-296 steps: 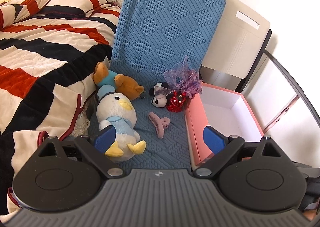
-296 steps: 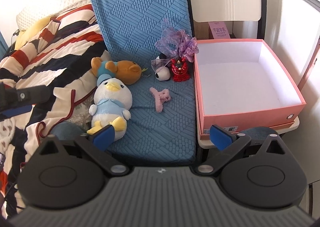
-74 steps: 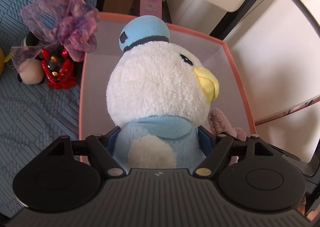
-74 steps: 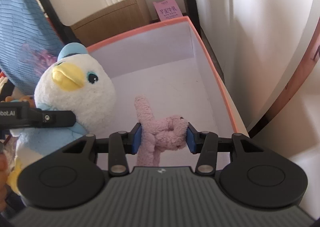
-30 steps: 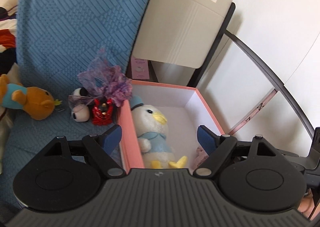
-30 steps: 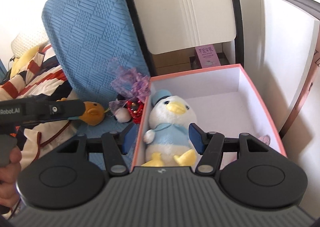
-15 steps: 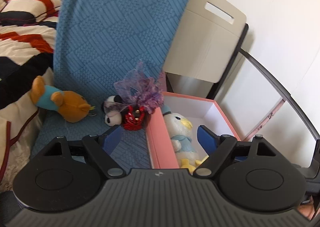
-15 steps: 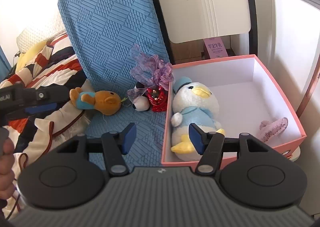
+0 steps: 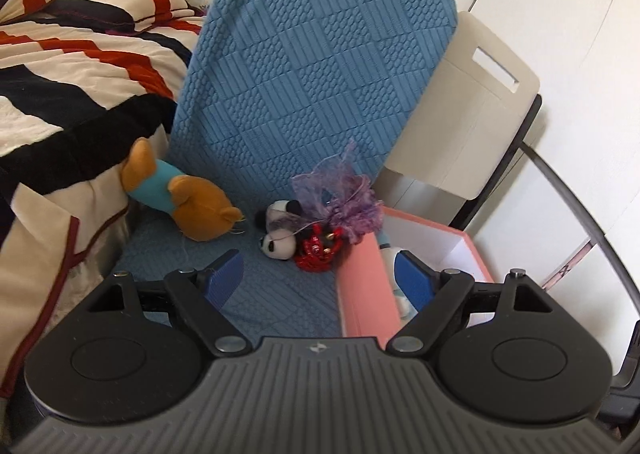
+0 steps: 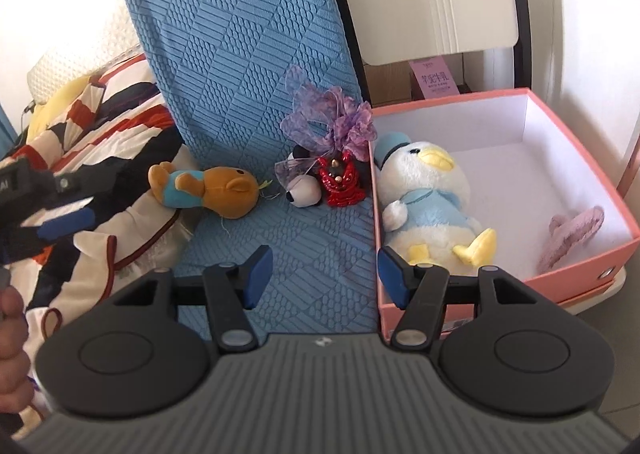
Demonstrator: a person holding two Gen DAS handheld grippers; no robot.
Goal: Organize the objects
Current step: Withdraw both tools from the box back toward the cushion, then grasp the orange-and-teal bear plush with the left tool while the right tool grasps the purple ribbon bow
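The pink box stands right of the blue mat. Inside it lie the white-and-blue duck plush and a pink hair claw. On the mat lie an orange bear plush, a small panda, a red ornament and a purple bow. My right gripper is open and empty, above the mat's front beside the box. My left gripper is open and empty, with the bear, panda, ornament, bow and box ahead of it.
A striped red, black and cream blanket covers the bed on the left. A beige folded chair back stands behind the box against the white wall. The left gripper shows at the left edge of the right wrist view.
Both grippers have pulled back and swung left, away from the box. The duck and hair claw stay in the box, and more of the mat and bed shows.
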